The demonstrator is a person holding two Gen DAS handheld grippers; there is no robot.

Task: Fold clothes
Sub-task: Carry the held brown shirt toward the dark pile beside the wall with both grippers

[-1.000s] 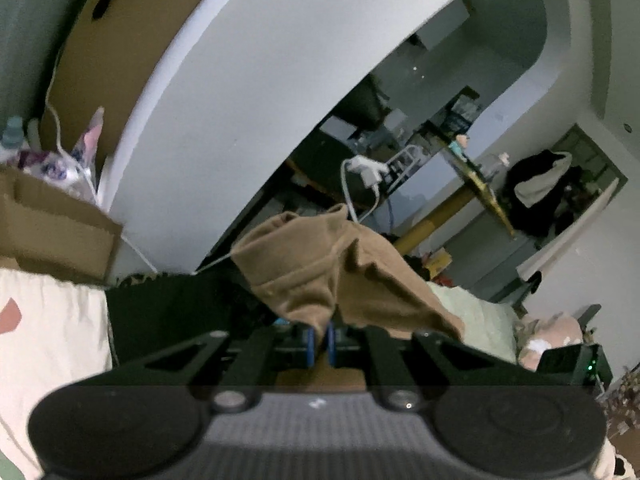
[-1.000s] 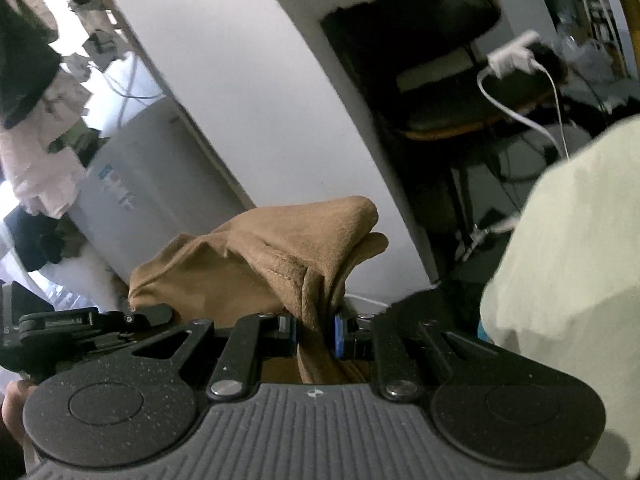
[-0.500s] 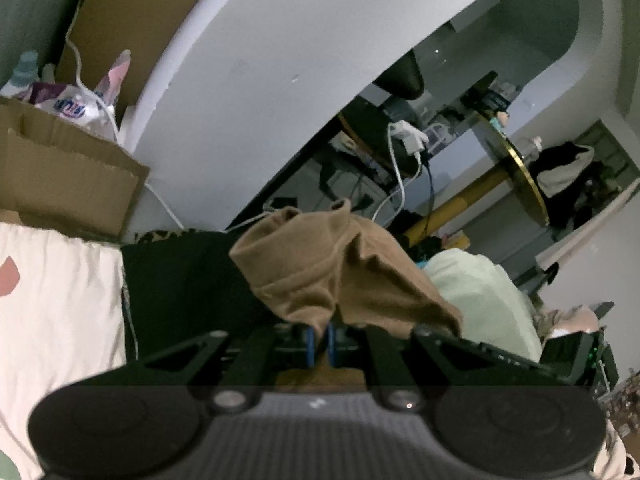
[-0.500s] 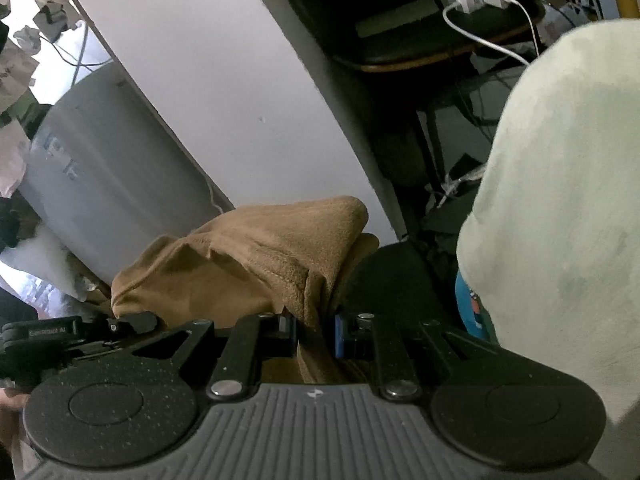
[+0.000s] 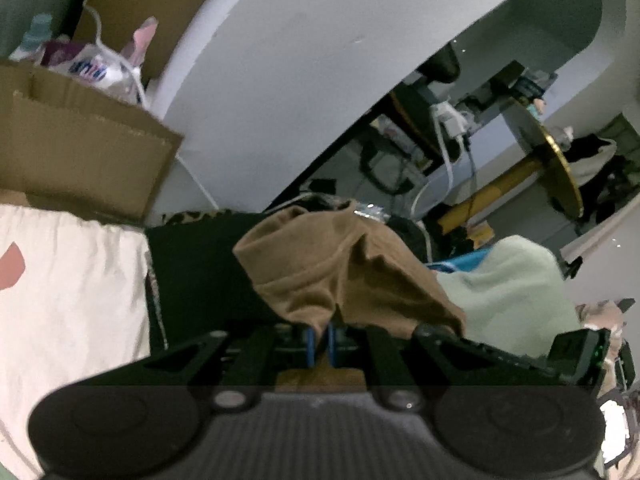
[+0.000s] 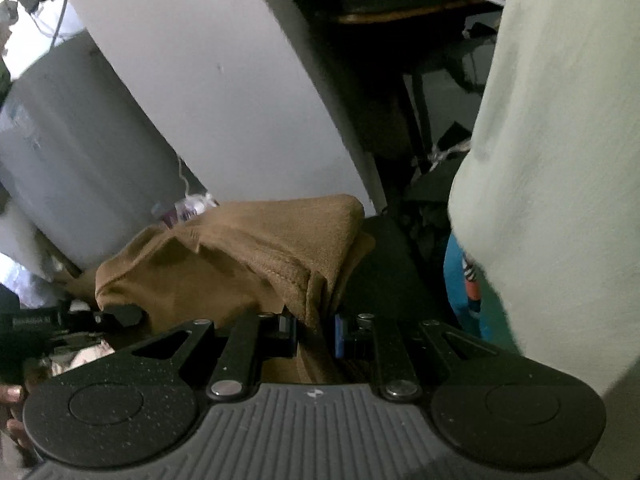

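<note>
Left tool (image 5: 319, 338) and right tool (image 6: 316, 330) each pinched an edge of the soft brown fleece garment (image 5: 336, 268), held aloft between them (presumably to align a fold).

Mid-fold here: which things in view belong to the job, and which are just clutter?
Job: brown garment, left gripper and right gripper, both shut on it.

Clutter: pale green cloth, cardboard box, white pillow, white charger.
</note>
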